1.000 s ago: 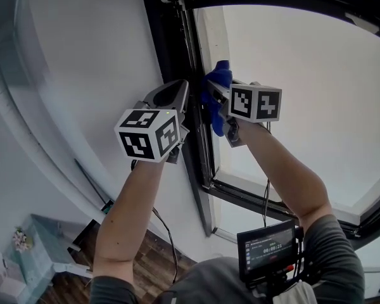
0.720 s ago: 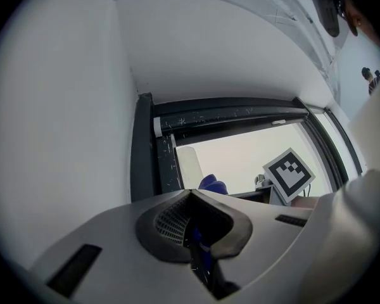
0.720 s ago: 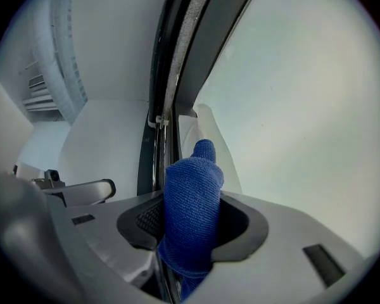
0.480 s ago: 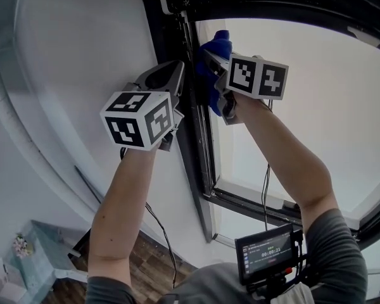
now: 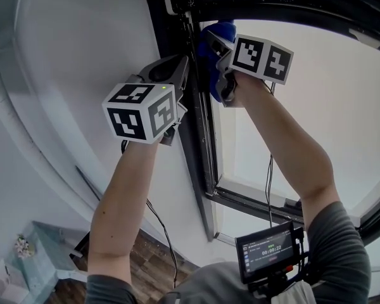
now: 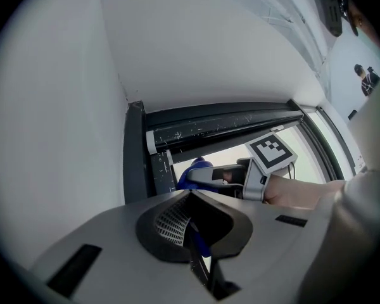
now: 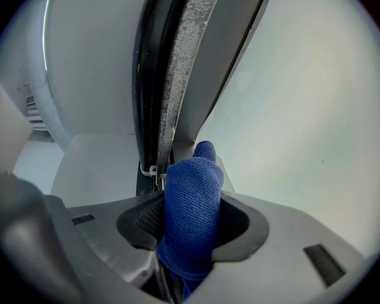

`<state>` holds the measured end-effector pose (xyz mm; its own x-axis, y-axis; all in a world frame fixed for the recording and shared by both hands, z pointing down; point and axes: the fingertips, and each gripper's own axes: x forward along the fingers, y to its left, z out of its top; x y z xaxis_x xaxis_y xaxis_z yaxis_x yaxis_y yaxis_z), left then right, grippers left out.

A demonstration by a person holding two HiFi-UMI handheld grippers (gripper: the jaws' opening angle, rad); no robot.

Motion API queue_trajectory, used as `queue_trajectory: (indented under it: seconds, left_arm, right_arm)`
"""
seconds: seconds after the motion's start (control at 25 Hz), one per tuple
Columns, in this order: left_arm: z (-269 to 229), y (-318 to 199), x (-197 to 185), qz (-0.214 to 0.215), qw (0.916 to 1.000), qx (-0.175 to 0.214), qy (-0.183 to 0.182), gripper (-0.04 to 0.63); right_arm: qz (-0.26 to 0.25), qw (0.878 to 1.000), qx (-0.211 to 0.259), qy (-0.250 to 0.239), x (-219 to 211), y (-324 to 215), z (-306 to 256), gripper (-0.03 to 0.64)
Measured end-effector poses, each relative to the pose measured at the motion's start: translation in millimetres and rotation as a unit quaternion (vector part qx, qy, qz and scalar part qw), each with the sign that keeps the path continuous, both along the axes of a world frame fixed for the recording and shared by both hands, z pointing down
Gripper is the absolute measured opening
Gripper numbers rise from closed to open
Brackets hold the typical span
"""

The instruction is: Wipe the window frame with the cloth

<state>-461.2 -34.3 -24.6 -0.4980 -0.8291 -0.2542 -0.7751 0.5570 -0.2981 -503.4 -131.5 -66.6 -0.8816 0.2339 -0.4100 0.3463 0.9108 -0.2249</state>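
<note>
Grey jaws pressed together, with only a thin blue sliver at their seam that I cannot identify, the left hand-held gripper [image 6: 191, 214] hangs just beside the black window frame [image 5: 196, 132]. To its right, the right hand-held gripper [image 7: 189, 246] pinches the blue cloth [image 7: 190, 201], whose bunched tip touches the frame's inner edge near the top corner. Little cloth pokes past the jaws, so hard pressure there could scrape plastic on the frame or glass pane [image 5: 316, 94], or drag the cloth loose.

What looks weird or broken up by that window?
Nothing looks broken or crooked. The only odd bit: the dark window frame has pale specks and scratches along its top bar, like dust. The blue cloth, pinched in the right tongs, sits just under it.
</note>
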Motion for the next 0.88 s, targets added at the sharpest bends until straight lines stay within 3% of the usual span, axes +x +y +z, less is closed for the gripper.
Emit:
queue_trajectory:
  seconds: [0.24, 0.4, 0.56, 0.72, 0.88]
  left_arm:
    - [4, 0, 10, 0.012, 0.9999, -0.006, 0.002, 0.008]
    - [25, 0, 29, 0.036, 0.9991, 0.008, 0.021, 0.008]
    - [48, -4, 48, 0.053, 0.9982, 0.021, 0.021, 0.008]
    - [72, -2, 55, 0.039, 0.9974, 0.051, 0.035, 0.008]
    - [104, -1, 68, 0.021, 0.9976, 0.052, 0.041, 0.008]
  right_arm:
    - [-0.021, 0.999, -0.013, -0.020, 7, 3, -14, 0.173]
    - [-0.032, 0.998, -0.046, -0.010, 15, -6, 4, 0.173]
    - [-0.024, 0.998, -0.046, -0.020, 33, -13, 24, 0.173]
    - [-0.021, 0.999, -0.021, -0.020, 60, -11, 49, 0.173]
    - [-0.034, 0.999, 0.008, -0.012, 91, -10, 69, 0.173]
